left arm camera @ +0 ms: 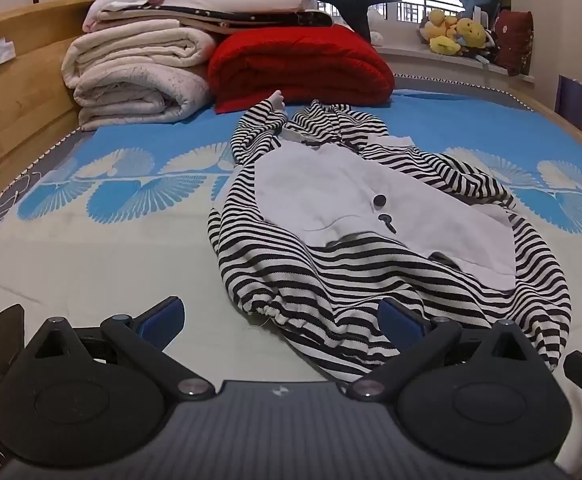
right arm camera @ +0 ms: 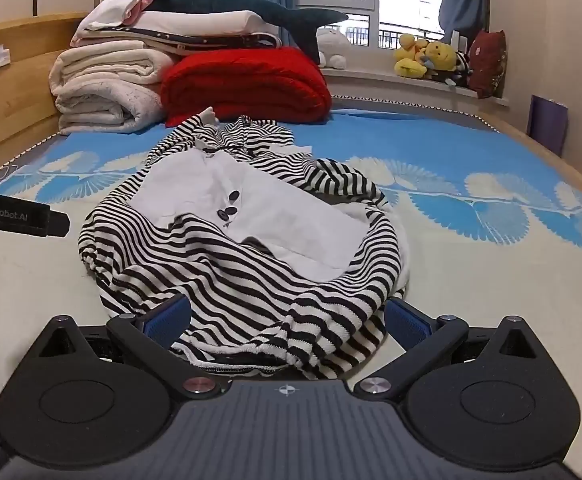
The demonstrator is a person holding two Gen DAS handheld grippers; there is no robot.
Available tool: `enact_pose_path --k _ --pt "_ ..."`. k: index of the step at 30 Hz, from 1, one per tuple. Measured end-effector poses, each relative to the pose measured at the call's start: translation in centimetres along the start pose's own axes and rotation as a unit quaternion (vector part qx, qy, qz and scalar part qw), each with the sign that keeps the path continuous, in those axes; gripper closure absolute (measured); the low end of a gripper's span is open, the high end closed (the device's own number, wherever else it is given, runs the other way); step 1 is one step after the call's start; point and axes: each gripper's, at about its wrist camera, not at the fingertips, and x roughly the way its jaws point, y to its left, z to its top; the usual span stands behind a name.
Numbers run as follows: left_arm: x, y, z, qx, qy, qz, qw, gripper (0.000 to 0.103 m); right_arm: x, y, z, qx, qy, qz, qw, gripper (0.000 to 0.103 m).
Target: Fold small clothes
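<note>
**On the bed, both grippers spread over a striped garment**

On the bed [left arm camera: 91, 248], a small black-and-white striped garment [left arm camera: 371, 240] with a plain white front panel and dark buttons [left arm camera: 379, 200] lies rumpled and unfolded, roughly in the middle of the blue-and-cream patterned cover. Its sleeves point toward the far end, where a red quilt [left arm camera: 299, 68] and a stack of white blankets [left arm camera: 139, 76] sit against the wooden headboard.

The left gripper [left arm camera: 281, 322] tilts downward toward the near hem. Its jaws are spread wide: the left finger is over bare cover, the right finger over the striped cloth, and nothing is pinched.

The right gripper [right arm camera: 287, 320] sits low at the garment's near edge. Its jaws are also spread wide, with the striped hem bunched between the two blue pads [right arm camera: 167, 320]; the pads do not press on it.

In the right wrist view, a black part of the other gripper juts in from the left edge and carries the printed words "GenRobot.AI" [right arm camera: 1, 208]. No other writing is legible. Yellow soft toys [right arm camera: 423, 56] sit on the windowsill beyond the bed.
</note>
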Motion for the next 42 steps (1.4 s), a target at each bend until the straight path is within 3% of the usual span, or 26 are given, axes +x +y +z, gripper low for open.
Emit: enact_pose_path --k 1,12,42 --pt "1.1 1.7 -0.4 0.02 -0.014 -0.022 0.9995 0.0 -0.1 -0.4 0.0 0.003 -0.003 0.003 1.0 0.001" --pt "1.6 1.7 -0.6 0.021 -0.008 -0.015 0.9996 0.0 -0.3 0.7 -0.1 -0.025 -0.022 0.009 0.999 0.001" --pt "1.8 1.8 -0.6 0.019 -0.003 -0.017 0.9997 0.0 -0.2 0.5 -0.2 -0.018 -0.013 0.02 1.0 0.001"
